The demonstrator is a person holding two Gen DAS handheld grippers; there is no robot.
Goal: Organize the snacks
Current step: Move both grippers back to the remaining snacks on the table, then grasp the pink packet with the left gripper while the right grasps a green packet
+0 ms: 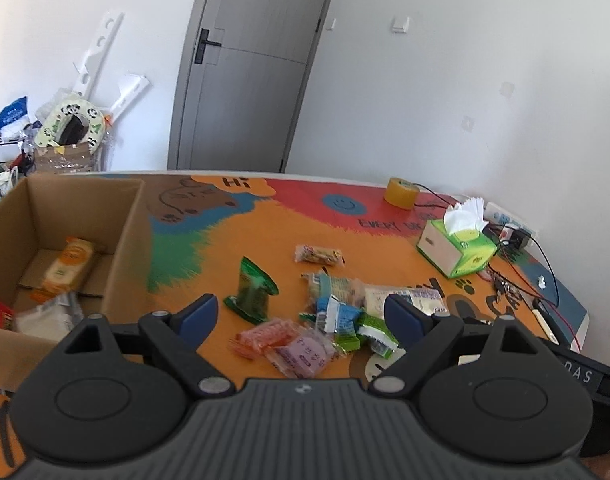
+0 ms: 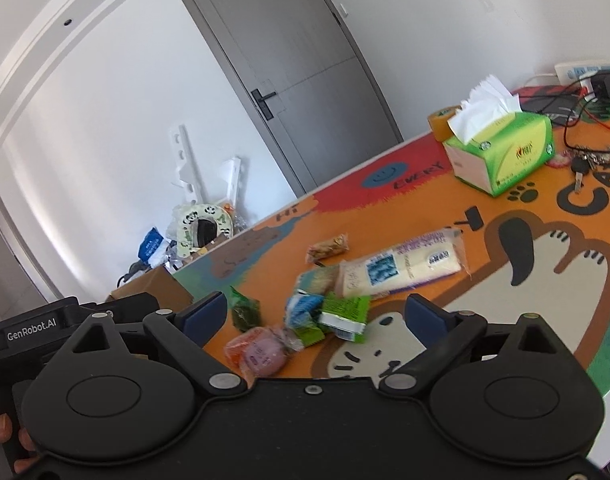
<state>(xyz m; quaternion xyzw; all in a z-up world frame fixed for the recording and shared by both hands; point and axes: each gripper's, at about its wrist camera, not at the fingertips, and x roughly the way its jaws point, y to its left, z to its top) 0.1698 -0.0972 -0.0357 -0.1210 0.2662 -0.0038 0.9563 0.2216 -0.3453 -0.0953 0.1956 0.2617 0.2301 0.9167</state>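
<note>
Snacks (image 1: 329,320) lie in a loose heap near the middle of a colourful cartoon-printed surface (image 1: 265,232), with bare mat all around them. Left gripper (image 1: 301,314) hovers above the heap, jaws spread wide, grasping nothing. Right gripper (image 2: 317,312) hovers likewise, released and empty. An open cardboard box (image 1: 125,240) stands at the surface's left edge, a few packets inside. A green tissue box (image 1: 457,246), tape roll (image 1: 401,192) and cables (image 1: 517,276) crowd the far right corner. Beyond: white walls and a grey door (image 1: 245,80).
</note>
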